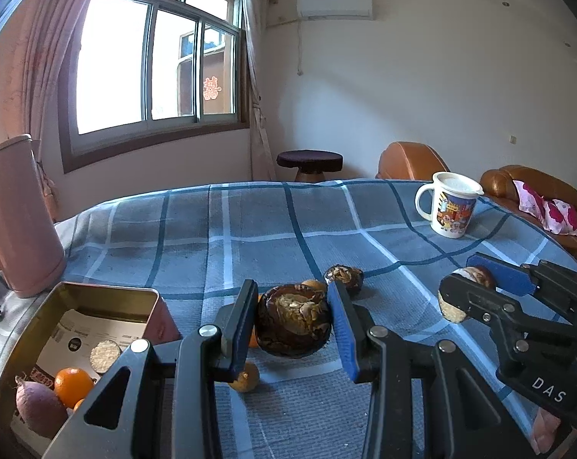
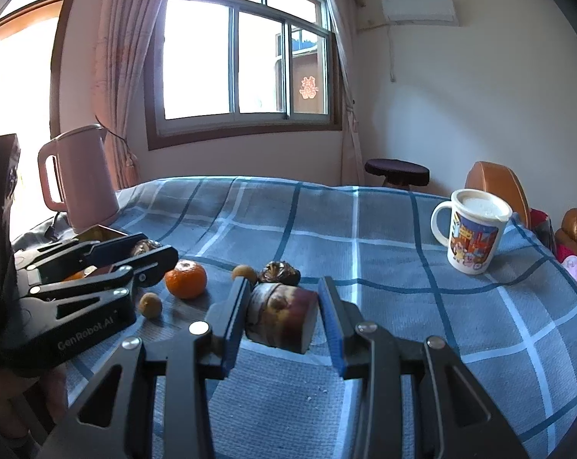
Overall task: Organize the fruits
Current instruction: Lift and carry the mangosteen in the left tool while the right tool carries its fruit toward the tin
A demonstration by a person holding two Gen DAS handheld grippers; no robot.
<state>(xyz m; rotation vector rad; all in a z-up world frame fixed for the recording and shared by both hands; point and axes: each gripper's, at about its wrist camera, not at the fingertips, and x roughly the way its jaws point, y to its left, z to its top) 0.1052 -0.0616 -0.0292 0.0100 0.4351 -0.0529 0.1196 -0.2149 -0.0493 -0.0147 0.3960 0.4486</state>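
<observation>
My left gripper (image 1: 291, 290) is shut on a dark brown round fruit (image 1: 292, 325) with a cracked top, held just over the checked cloth. The right wrist view shows that same gripper (image 2: 152, 246) at the left. My right gripper (image 2: 284, 288) is shut on a brown-purple cut chunk (image 2: 281, 317) with a pale cut face. It appears in the left wrist view too, as the right gripper (image 1: 460, 273) gripping the chunk (image 1: 453, 310). On the cloth lie a mandarin (image 2: 185, 279), two small tan fruits (image 2: 150, 305), and another dark fruit (image 2: 279, 271).
An open tin box (image 1: 97, 298) at the near left holds an orange (image 1: 72, 386), a sweet potato (image 1: 39, 409) and a pale cut piece (image 1: 105, 355). A pink kettle (image 2: 78, 179) stands behind it. A printed mug (image 2: 472, 237) stands far right near the table edge.
</observation>
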